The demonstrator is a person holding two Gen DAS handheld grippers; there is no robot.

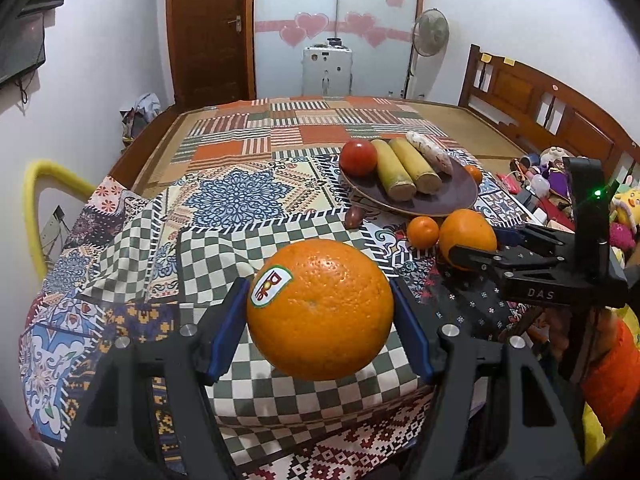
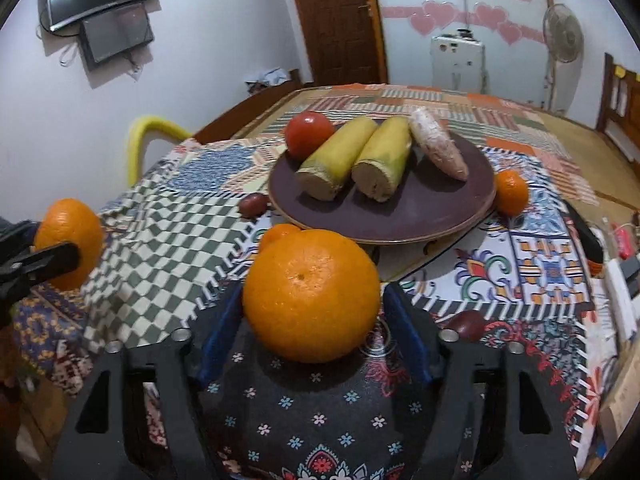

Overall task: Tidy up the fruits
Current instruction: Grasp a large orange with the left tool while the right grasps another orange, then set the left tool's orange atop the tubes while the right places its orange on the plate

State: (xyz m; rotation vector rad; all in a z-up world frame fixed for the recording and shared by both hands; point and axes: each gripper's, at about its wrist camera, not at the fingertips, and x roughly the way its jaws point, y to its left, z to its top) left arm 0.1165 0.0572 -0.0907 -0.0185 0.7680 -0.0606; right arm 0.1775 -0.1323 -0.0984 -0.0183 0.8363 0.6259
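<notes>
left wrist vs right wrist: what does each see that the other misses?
Left wrist only: the sticker on the orange clamped in the left tongs, and the toys by the headboard.

Right wrist only: the wall screens and a dark fruit by the right tongs, which hold the second orange.

Both: the plate, its tomato, the fan.

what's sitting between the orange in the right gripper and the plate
In the right wrist view, a small tangerine peeks from behind the big orange held by the right hand-held gripper, just short of the brown plate rim.
</notes>
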